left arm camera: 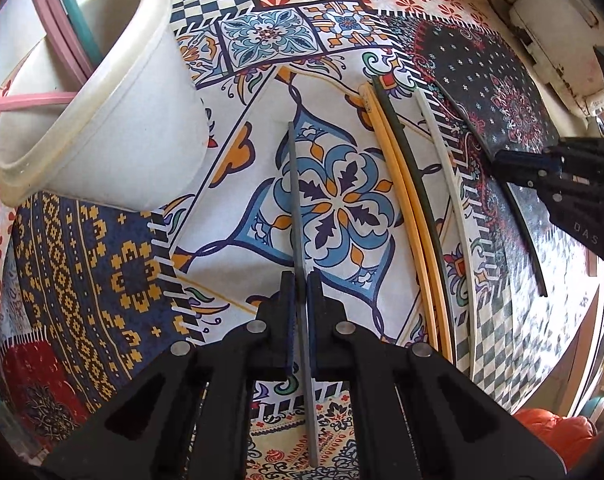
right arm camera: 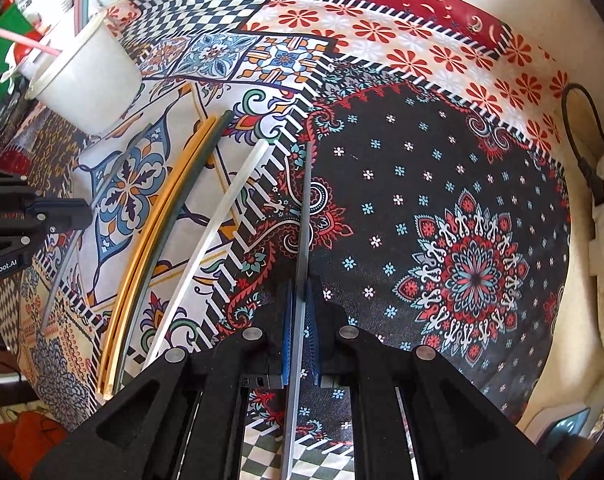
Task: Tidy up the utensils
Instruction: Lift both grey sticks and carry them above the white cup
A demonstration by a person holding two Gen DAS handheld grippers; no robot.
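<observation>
My left gripper (left arm camera: 300, 284) is shut on a grey chopstick (left arm camera: 296, 200), holding it near its middle above the patterned tablecloth (left arm camera: 102, 272). A white cup (left arm camera: 102, 120) stands to the upper left with a pink stick (left arm camera: 22, 102) in it. My right gripper (right arm camera: 300, 284) is shut on another dark grey chopstick (right arm camera: 305, 208) over the black floral patch. On the cloth between the two grippers lie two yellow chopsticks (right arm camera: 162, 216), a dark green one (right arm camera: 182, 200) and a white one (right arm camera: 214, 232). The right gripper (left arm camera: 497, 162) also shows in the left wrist view, and the left gripper (right arm camera: 82, 210) in the right wrist view.
A white box with a black cable (right arm camera: 593, 184) sits past the cloth's right edge. Pink and teal hoops (left arm camera: 58, 28) lean behind the cup. Something orange (left arm camera: 557, 432) lies below the table's near right corner.
</observation>
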